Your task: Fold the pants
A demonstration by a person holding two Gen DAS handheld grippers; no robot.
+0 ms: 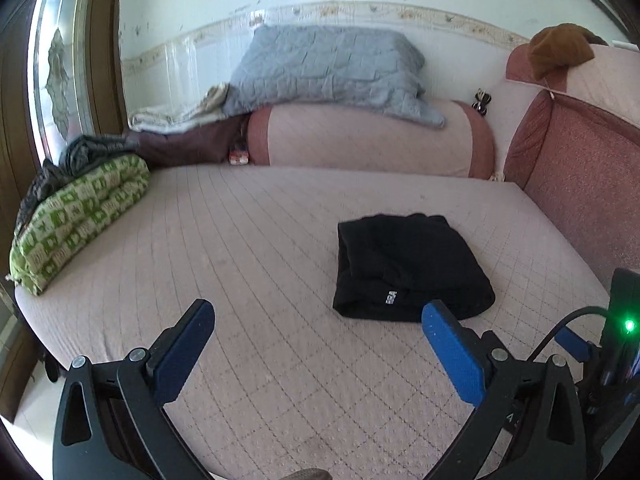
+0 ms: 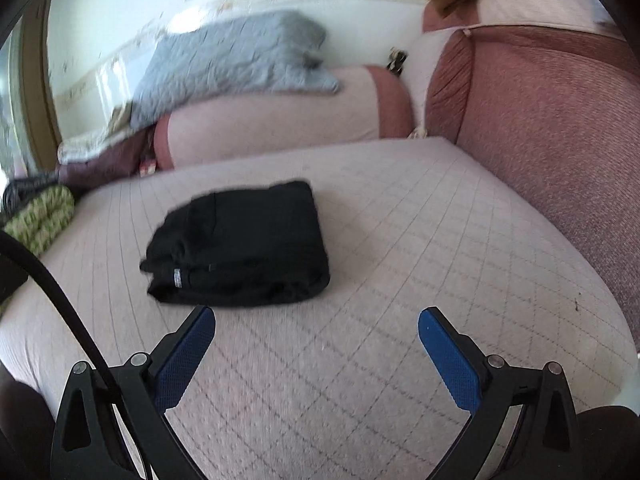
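Black pants (image 1: 408,266) lie folded into a compact rectangle on the pink quilted mattress (image 1: 240,240). They also show in the right wrist view (image 2: 244,244), with a small white label at the near edge. My left gripper (image 1: 318,314) is open and empty, just short of the pants and to their left. My right gripper (image 2: 316,322) is open and empty, near the pants' front edge and to their right. Neither gripper touches the pants.
A pink bolster (image 1: 368,136) with a grey quilt (image 1: 328,68) on it lies along the far wall. A green patterned blanket (image 1: 76,216) sits at the left edge. Reddish cushions (image 1: 580,176) line the right side. The right gripper's body (image 1: 624,320) shows at right.
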